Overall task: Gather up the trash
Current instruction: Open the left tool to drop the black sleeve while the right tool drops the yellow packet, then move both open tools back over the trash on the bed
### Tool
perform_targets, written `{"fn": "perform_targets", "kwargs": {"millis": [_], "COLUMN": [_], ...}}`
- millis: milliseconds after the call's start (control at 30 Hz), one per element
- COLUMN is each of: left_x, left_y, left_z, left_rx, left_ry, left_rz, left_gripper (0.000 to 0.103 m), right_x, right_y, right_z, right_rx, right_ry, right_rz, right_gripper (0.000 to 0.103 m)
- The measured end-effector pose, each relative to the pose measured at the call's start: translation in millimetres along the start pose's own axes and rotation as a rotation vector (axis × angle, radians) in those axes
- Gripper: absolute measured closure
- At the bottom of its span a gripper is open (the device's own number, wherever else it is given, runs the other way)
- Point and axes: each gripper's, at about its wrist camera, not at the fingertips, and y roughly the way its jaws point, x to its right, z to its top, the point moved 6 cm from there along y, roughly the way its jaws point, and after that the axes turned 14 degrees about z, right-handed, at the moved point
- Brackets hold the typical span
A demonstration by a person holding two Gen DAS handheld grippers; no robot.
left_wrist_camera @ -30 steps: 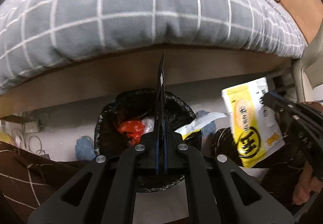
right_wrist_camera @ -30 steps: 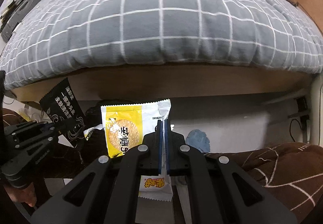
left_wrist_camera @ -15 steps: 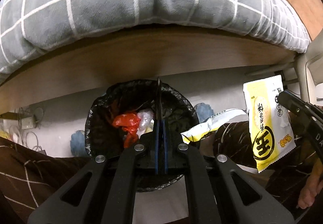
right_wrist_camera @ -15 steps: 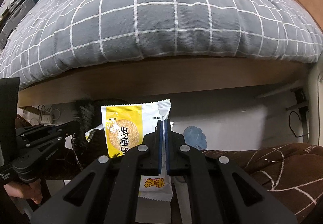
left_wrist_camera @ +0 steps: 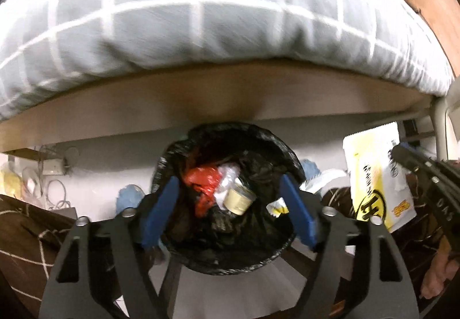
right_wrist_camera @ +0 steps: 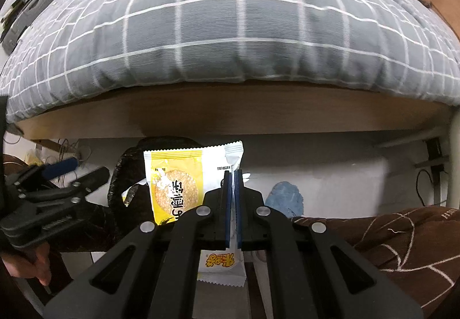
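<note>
A bed (right_wrist_camera: 235,31) with a grey quilt in a white grid pattern filled the upper part of both views, its wooden side board (left_wrist_camera: 218,94) running just below. Under the board's edge stood a round bin (left_wrist_camera: 227,195) lined with a crinkled black plastic bag, holding red plastic film (left_wrist_camera: 204,184), white crumpled wrapping and a cream-coloured roll of tape (left_wrist_camera: 240,198). The left gripper (left_wrist_camera: 228,209) hung directly above the bin, its blue-padded jaws opening wide with nothing between them. The right gripper (right_wrist_camera: 233,204) was clamped on the white edge of a flat yellow-and-white snack packet (right_wrist_camera: 184,184), held beside the bin; it was glossy, with crimped ends, a printed round biscuit and Chinese characters too small to read reliably.
</note>
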Motion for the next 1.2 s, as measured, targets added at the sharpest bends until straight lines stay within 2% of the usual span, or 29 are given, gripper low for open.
{"fn": "perform_targets", "kwargs": {"millis": [100, 200, 567, 867, 933, 1000, 1200], "left_x": [-20.4, -39.9, -93.8, -113.0, -113.0, -111.6, -111.7], "left_y": [-6.1, -10.8, -7.5, -3.3, -2.6, -2.9, -7.0], "left_z": [2.9, 5.2, -6.6, -11.0, -10.5, -9.8, -7.3], "left_rx": [0.02, 0.035, 0.007, -0.003, -0.005, -0.004, 0.005], "left_ry": [-0.031, -0.058, -0.144, -0.177, -0.175, -0.169, -0.17], "left_rz": [0.029, 0.051, 0.084, 0.103, 0.102, 0.102, 0.118], "left_gripper": [0.011, 0.006, 0.006, 0.006, 0.006, 0.006, 0.006], "right_x": [-16.6, -34.3, -88.0, -99.4, -96.7, -95.1, -90.2], "right_y": [9.6, 21.5, 57.1, 73.4, 74.0, 72.3, 61.8], "right_z": [2.8, 5.1, 6.3, 2.8, 2.7, 3.1, 9.3], "right_rx": [-0.01, -0.026, -0.105, -0.145, -0.152, -0.147, -0.104], "right_ry": [-0.029, -0.055, -0.141, -0.167, -0.161, -0.163, -0.159], "right_rz": [0.011, 0.024, 0.065, 0.069, 0.066, 0.064, 0.046], "right_gripper": [0.101, 0.101, 0.101, 0.097, 0.09, 0.07, 0.04]}}
